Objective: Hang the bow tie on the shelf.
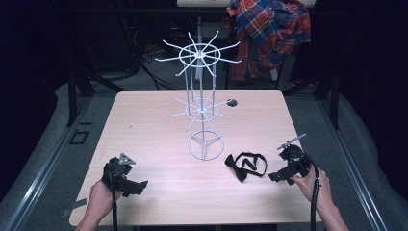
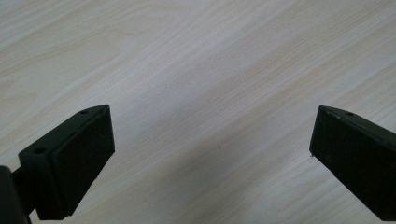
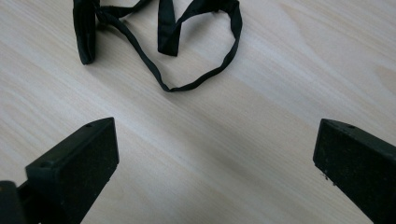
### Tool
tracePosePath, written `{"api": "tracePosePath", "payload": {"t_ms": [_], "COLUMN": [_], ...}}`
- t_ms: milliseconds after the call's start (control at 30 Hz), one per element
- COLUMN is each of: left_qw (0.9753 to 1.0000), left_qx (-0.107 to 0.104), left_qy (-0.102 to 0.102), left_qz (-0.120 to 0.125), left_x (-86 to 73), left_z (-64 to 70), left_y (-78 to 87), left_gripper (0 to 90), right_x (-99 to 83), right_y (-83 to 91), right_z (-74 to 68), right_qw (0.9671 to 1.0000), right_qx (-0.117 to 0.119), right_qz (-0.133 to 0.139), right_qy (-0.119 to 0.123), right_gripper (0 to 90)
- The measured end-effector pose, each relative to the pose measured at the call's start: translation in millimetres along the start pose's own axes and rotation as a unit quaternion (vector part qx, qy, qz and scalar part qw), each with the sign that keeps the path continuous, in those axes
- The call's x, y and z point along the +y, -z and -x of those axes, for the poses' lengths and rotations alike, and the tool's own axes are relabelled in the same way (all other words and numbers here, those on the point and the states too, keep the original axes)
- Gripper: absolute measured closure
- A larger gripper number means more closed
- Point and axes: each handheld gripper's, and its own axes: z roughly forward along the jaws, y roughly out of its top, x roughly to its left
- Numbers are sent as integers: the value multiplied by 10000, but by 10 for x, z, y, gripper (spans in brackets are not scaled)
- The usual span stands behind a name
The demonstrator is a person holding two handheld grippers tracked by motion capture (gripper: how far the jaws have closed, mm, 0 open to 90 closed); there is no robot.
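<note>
Black fabric, a bow tie with its thin neck strap looped loosely about it, lies flat on the pale wood table, just to the right of the ring base of the white wire display rack. In the right gripper view the bow tie's strap curls on the wood a little ahead of the jaws, touching neither. The right gripper sits just beyond the bow tie, farther from the rack, held in a hand, its jaws spread wide with nothing between them. The left gripper rests on the other side of the rack's base, well apart from the bow tie, jaws equally wide over bare wood. Behind the rack, off the table, hangs a red and blue plaid shirt.
</note>
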Motion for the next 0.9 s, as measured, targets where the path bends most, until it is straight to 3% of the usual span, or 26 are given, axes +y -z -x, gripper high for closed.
{"api": "tracePosePath", "payload": {"t_ms": [100, 267, 333, 433, 500, 533, 667, 800, 867, 900], "left_qw": [10000, 10000, 10000, 10000, 10000, 10000, 9999, 9998, 9998, 9998], "left_qx": [16, 69, 53, 25, -38, -70, -103, -153, -178, -180], "left_qy": [78, 59, 58, 44, 18, 11, 31, -20, -11, -10], "left_qz": [-41, 26, 59, 69, 15, -37, -9, 94, 60, 48], "left_x": [-6, -17, -12, -4, 8, 10, -4, -8, -4, -4], "left_z": [-11, 17, 18, 15, 0, -18, -39, -25, -22, -24], "left_y": [-20, 17, 25, 15, -15, -38, -30, 1, -8, -15], "left_gripper": [0, 0, 0, 0, 0, 0, 0, 0, 0, 0], "right_x": [7, -26, -42, -39, -15, 5, 55, 148, 193, 221], "right_y": [-4, -9, -12, 7, 5, -10, -46, -61, -104, -111], "right_z": [21, 36, 22, 31, 61, 79, 78, 65, 53, 59], "right_qw": [9999, 9998, 9998, 9997, 9998, 9995, 9992, 9990, 9981, 9981], "right_qx": [114, 91, 103, 177, 95, 225, 293, 357, 411, 491], "right_qz": [79, -191, -44, -35, -23, 13, -2, 111, 248, 149], "right_qy": [-64, -35, -159, -148, -177, -234, -254, -254, -375, -330], "right_gripper": [0, 0, 0, 0, 0, 0, 0, 0, 0, 0]}}
